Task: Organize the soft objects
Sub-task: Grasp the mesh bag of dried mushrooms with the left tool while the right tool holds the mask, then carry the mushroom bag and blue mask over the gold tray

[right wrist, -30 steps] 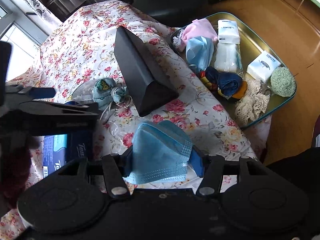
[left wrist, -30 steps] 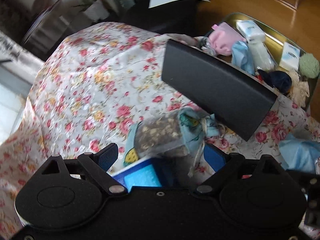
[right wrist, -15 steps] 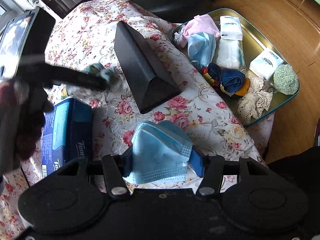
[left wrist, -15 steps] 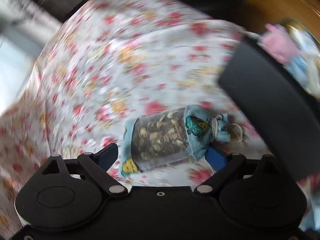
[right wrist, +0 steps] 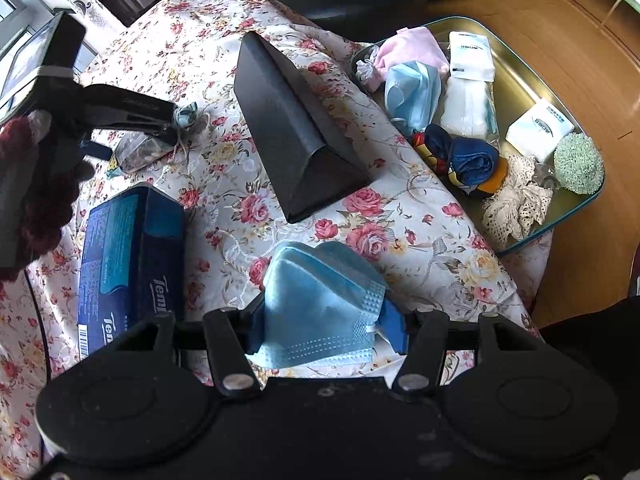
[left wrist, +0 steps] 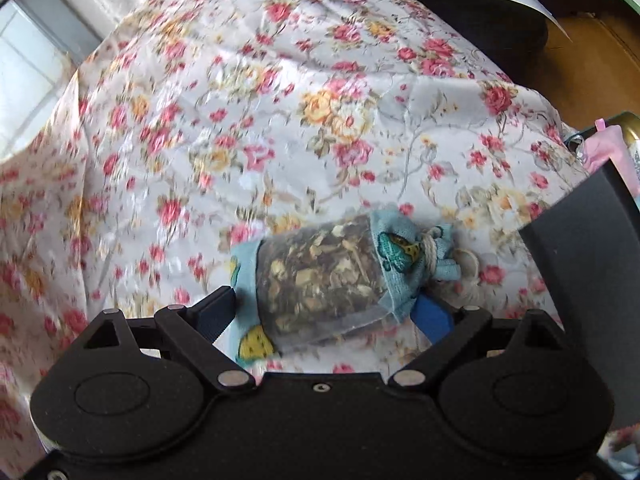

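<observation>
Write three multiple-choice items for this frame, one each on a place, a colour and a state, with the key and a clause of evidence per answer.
1. Where does the green scrubber ball lie?
A. In the metal tray
B. On the blue tissue box
C. On the black triangular box

2. What colour is the face mask between the right gripper's fingers?
A. Pink
B. Light blue
C. White

3. What state is the left gripper in?
A. Open and away from everything
B. Shut on the black triangular box
C. Shut on the herb sachet

Key:
1 A, the ball sits at the tray's corner beside the lace cloth.
2 B, the pleated mask is pale blue.
3 C, both fingers press the sachet's sides in the left wrist view.
</observation>
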